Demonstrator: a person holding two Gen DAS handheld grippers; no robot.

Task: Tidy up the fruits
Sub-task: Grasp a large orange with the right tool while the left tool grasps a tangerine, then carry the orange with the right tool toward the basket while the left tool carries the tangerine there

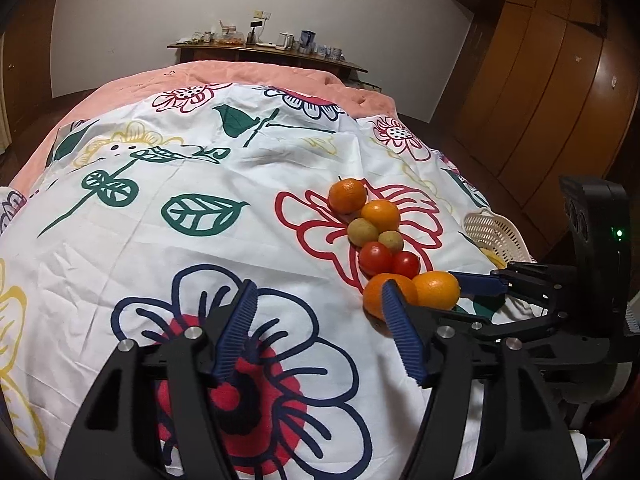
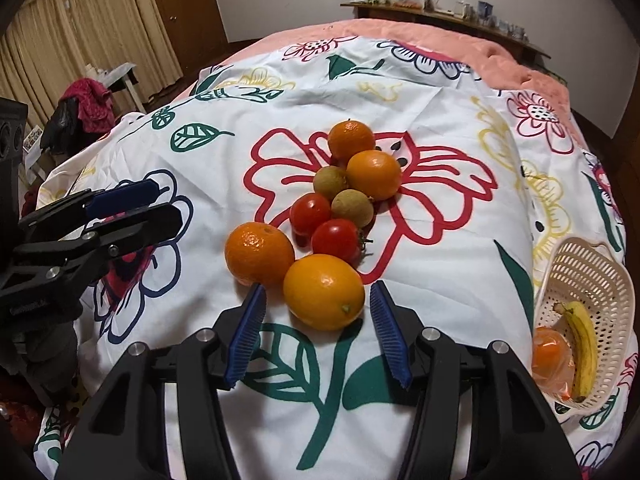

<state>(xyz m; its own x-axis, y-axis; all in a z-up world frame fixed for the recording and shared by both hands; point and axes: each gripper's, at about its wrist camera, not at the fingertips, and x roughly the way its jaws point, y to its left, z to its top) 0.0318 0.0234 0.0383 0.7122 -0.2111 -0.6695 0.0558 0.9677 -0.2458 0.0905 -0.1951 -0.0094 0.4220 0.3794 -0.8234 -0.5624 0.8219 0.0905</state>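
A cluster of fruit lies on the floral cloth [image 2: 440, 280]: several oranges, two tomatoes [image 2: 334, 239] and two brownish longans [image 2: 352, 208]. The nearest orange [image 2: 324, 291] sits just ahead of my open right gripper [image 2: 318, 300], between its blue fingertips without touching them. Another orange [image 2: 259, 253] lies to its left. My left gripper [image 1: 316, 300] is open and empty over the cloth, left of the fruit; its right finger [image 1: 396, 320] covers part of an orange [image 1: 390, 294]. A cream basket [image 2: 612, 280] at the right holds a banana [image 2: 582, 344] and a bagged orange [image 2: 550, 350].
The bed's pink blanket [image 2: 400, 28] lies beyond the cloth. A wooden shelf [image 1: 264, 50] with small items stands at the far wall. Wardrobes [image 1: 540, 92] stand at the right; curtains [image 2: 80, 32] and a stool with clothes [image 2: 88, 104] at the left.
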